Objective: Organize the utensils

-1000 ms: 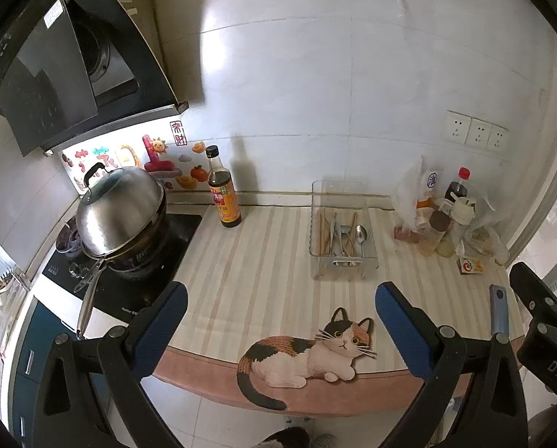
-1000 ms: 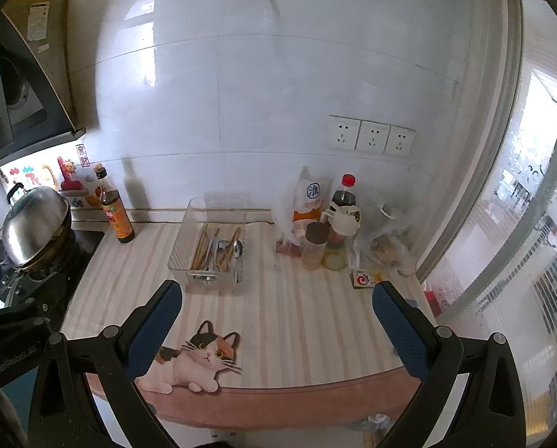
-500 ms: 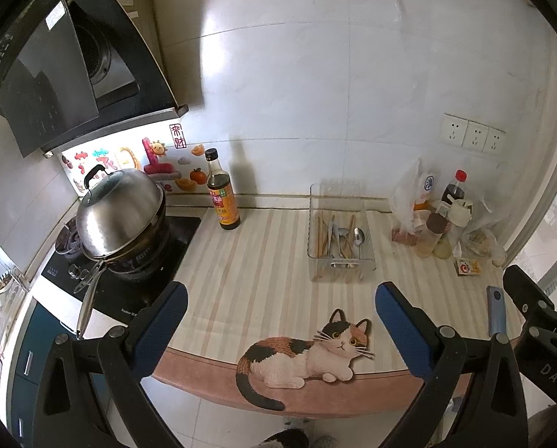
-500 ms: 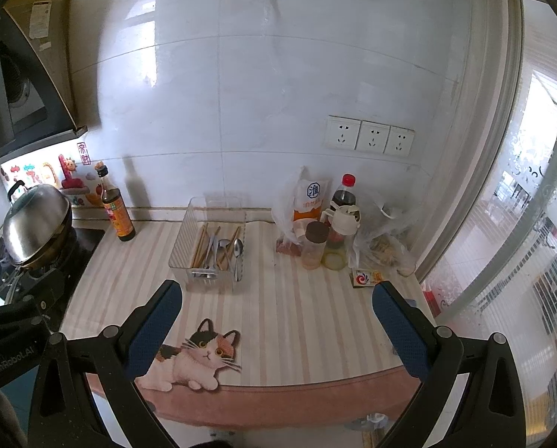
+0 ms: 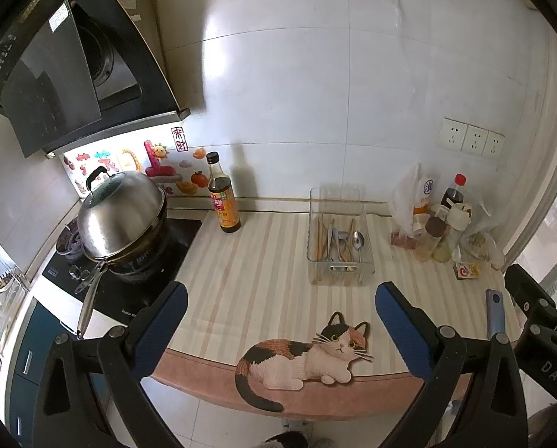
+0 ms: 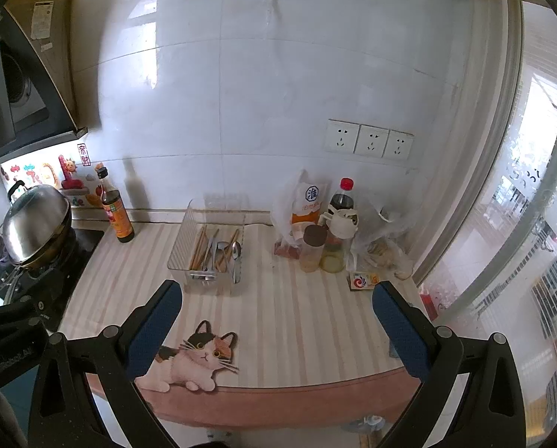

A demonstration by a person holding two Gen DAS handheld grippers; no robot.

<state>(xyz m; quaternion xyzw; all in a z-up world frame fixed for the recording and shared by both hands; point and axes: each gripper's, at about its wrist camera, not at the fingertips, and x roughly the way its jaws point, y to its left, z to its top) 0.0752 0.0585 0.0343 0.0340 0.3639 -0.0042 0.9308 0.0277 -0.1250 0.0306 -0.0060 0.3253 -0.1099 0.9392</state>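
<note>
A clear plastic utensil tray (image 5: 369,224) stands at the back of the striped counter and holds wooden chopsticks (image 5: 320,237) and metal spoons (image 5: 358,242). It also shows in the right wrist view (image 6: 183,240). My left gripper (image 5: 278,317) is open and empty, held back over the counter's front edge, well short of the tray. My right gripper (image 6: 276,317) is open and empty too, at the front edge, to the right of the tray.
A steel wok with lid (image 5: 123,216) sits on the hob at left. A soy sauce bottle (image 5: 223,196) stands by the wall. Bottles and bags (image 5: 440,224) cluster at right. A cat sticker (image 5: 308,358) marks the front edge. A blue phone (image 5: 494,311) lies at the right.
Both grippers have drawn slightly back and up from the counter. Both stay open and empty. Nothing on the counter moved.
</note>
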